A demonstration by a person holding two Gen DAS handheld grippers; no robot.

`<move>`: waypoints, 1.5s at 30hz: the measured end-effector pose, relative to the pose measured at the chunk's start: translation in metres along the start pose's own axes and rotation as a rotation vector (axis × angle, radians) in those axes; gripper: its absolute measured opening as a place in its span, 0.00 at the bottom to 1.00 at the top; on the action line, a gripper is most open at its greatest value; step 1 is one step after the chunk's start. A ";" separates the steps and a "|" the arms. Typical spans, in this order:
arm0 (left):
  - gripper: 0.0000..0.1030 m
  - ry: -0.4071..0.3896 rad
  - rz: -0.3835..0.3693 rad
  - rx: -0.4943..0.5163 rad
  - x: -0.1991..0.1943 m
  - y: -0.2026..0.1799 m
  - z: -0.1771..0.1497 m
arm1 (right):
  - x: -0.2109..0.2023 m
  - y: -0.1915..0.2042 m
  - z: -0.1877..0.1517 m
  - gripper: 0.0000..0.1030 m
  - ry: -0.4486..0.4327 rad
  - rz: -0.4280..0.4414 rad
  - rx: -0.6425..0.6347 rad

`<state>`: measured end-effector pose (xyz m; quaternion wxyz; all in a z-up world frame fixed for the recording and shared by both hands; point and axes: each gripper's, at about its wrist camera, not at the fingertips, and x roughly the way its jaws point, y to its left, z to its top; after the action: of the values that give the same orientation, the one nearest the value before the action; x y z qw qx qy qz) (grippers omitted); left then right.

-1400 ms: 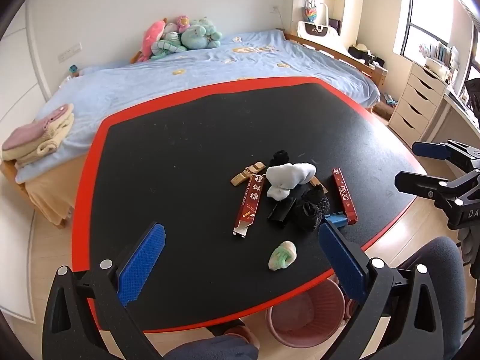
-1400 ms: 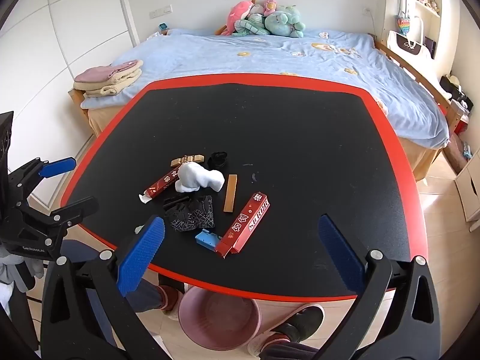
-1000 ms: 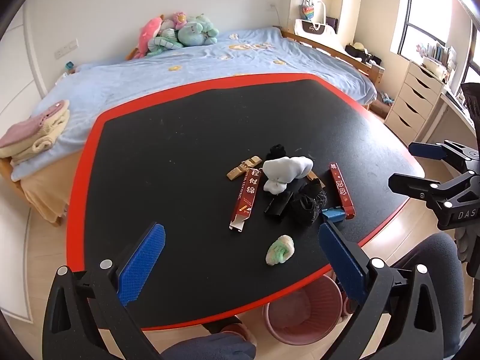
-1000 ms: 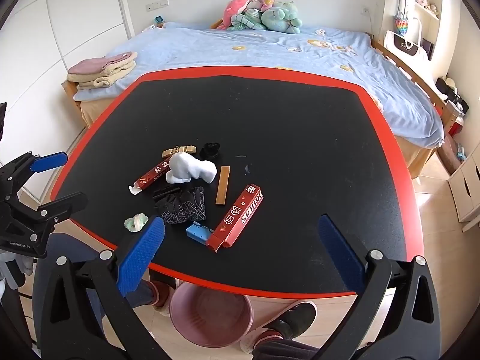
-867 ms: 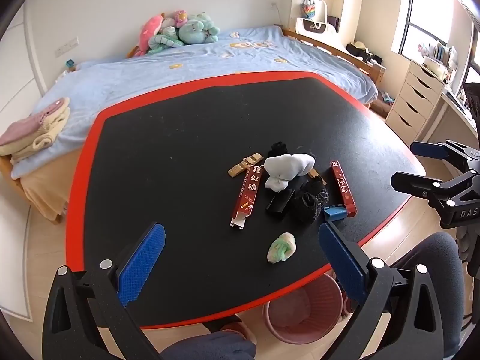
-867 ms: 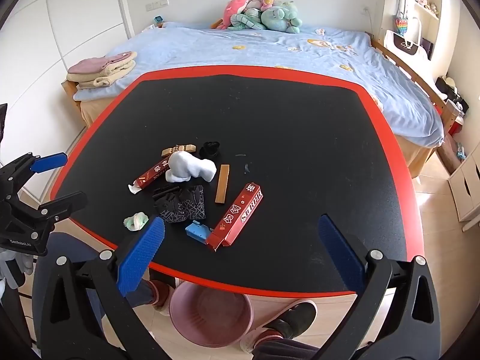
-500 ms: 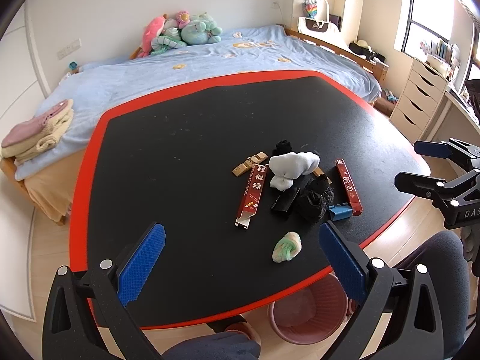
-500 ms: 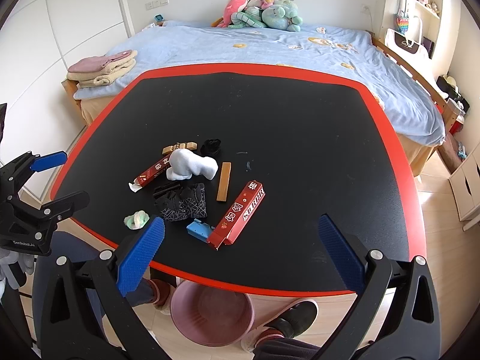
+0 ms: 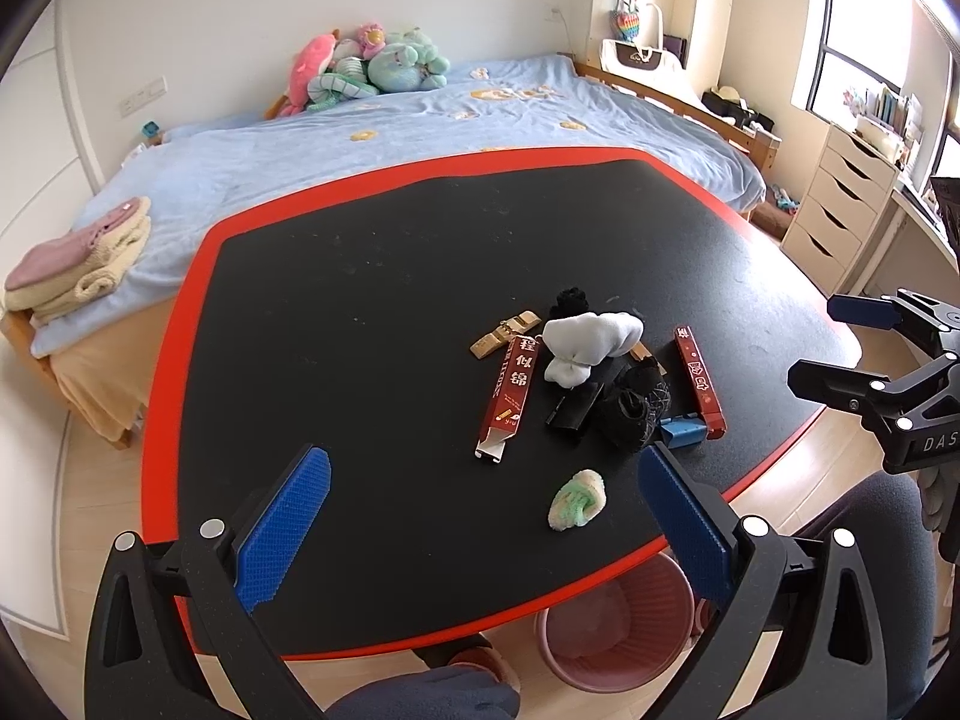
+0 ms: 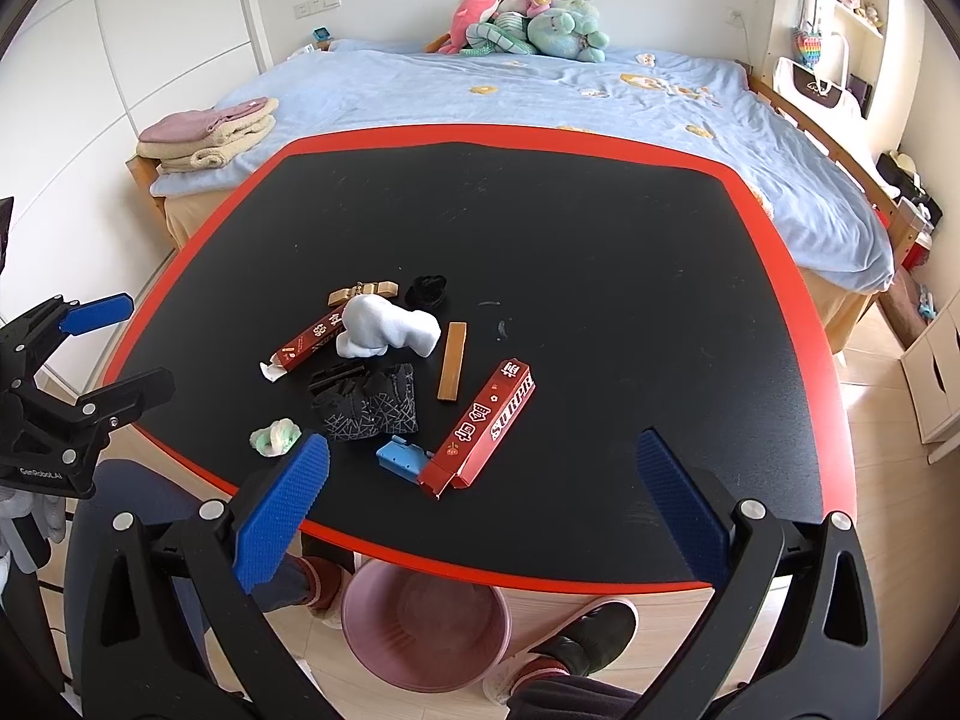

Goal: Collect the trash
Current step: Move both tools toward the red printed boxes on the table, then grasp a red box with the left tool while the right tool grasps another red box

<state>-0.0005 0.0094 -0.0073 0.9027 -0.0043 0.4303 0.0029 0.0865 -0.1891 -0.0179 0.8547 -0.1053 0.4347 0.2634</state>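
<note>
Both claws are seen spread wide and empty, held above the near edge of the black, red-rimmed surface. The left claw is recorded in its own view, and again at the left margin of the right view; the right claw likewise appears at the right margin of the left view. The trash is found clustered on the near half of the surface. Two red cartons are counted: one beside the white sock, the other toward the right side. One tan strip is shown in full only in the right view; in the left view it is largely hidden behind the sock. One tan clasp-like piece, one black ball, one patterned black cloth, one flat black item, one blue box and one green-white wad, lying apart nearest the edge, are also noted. One pink bin stands on the floor under the near edge; a pale pink mass is seen inside it in the left view, and what it is cannot be told. A bed with plush toys lies beyond.
</note>
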 end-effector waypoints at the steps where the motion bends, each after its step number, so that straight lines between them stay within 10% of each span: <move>1: 0.95 -0.001 0.000 0.000 0.000 0.000 0.000 | 0.000 0.000 0.000 0.97 0.000 0.000 0.000; 45: 0.95 0.197 -0.004 0.075 0.097 0.017 0.017 | 0.096 -0.031 0.023 0.97 0.212 -0.090 0.172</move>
<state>0.0735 0.0268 -0.0723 0.8556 0.0286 0.5167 -0.0153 0.1660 -0.1714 -0.0825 0.8209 -0.0781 0.5382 0.1740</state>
